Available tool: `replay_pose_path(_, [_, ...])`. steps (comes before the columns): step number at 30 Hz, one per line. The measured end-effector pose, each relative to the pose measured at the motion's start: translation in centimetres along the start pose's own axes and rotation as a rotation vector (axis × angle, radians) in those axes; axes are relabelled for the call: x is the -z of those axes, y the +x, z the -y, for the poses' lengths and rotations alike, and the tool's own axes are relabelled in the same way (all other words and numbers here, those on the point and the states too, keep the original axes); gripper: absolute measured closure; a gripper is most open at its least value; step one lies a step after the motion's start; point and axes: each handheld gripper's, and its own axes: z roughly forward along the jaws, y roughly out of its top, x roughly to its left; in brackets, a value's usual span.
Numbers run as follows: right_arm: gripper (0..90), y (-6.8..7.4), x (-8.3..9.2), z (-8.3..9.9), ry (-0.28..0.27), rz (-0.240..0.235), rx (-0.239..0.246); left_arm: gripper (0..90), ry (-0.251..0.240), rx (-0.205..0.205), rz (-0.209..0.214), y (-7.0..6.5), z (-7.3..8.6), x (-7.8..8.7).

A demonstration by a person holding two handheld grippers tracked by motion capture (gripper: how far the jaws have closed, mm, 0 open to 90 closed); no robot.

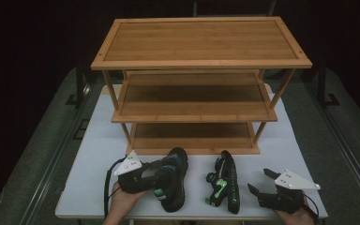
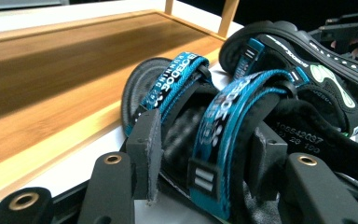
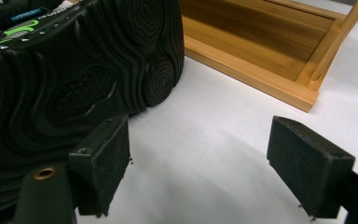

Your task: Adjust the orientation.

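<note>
Before the bamboo shelf (image 1: 194, 117): my left gripper (image 2: 200, 149) clamps the upright sandal (image 1: 174, 180); my right gripper (image 3: 198, 158), jaws apart, flanks the side-lying sandal (image 1: 226, 180).

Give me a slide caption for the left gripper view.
Left gripper closing on blue-strapped black sandal beside the bamboo shelf rack.

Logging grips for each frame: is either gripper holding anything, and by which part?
The left gripper clamps the left sandal across its blue straps. The right gripper is open, holding nothing.

Bamboo 3-tier rack (image 1: 199, 117) on white table (image 1: 93, 154).
</note>
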Motion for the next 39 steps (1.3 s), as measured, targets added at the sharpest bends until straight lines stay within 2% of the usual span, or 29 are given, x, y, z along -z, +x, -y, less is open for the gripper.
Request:
replay_pose_path(6, [22.1,-0.2,0.3,0.0,-0.017,-0.011,-0.026,47.3,0.016,-0.001,0.011,-0.5,0.0,-1.1])
replay_pose_path(9, [23.1,-0.3,0.5,-0.2,-0.041,-0.029,-0.05,45.8,0.012,-0.004,0.01,-0.7,0.0,-1.3])
replay_pose_path(14, [28.8,0.2,1.1,-0.9,-0.093,-0.051,-0.051,38.2,0.029,0.002,0.037,-0.9,-0.1,-1.5])
replay_pose_path(22, [47.7,1.5,1.2,-2.9,-0.152,-0.1,-0.011,38.1,0.028,0.001,0.04,-1.1,-0.1,-1.4])
replay_pose_path(30, [74.2,3.2,0.2,-5.1,-0.171,-0.134,0.048,43.0,0.029,-0.01,0.032,-1.3,-0.1,-1.2])
replay_pose_path(36, [86.9,4.4,-1.3,-6.0,-0.129,-0.168,0.09,43.0,0.026,-0.008,0.033,-1.3,0.0,-1.2])
replay_pose_path(39, [89.7,4.7,-1.9,-6.0,-0.095,-0.156,0.116,43.0,0.025,-0.008,0.035,-1.3,0.0,-1.2])
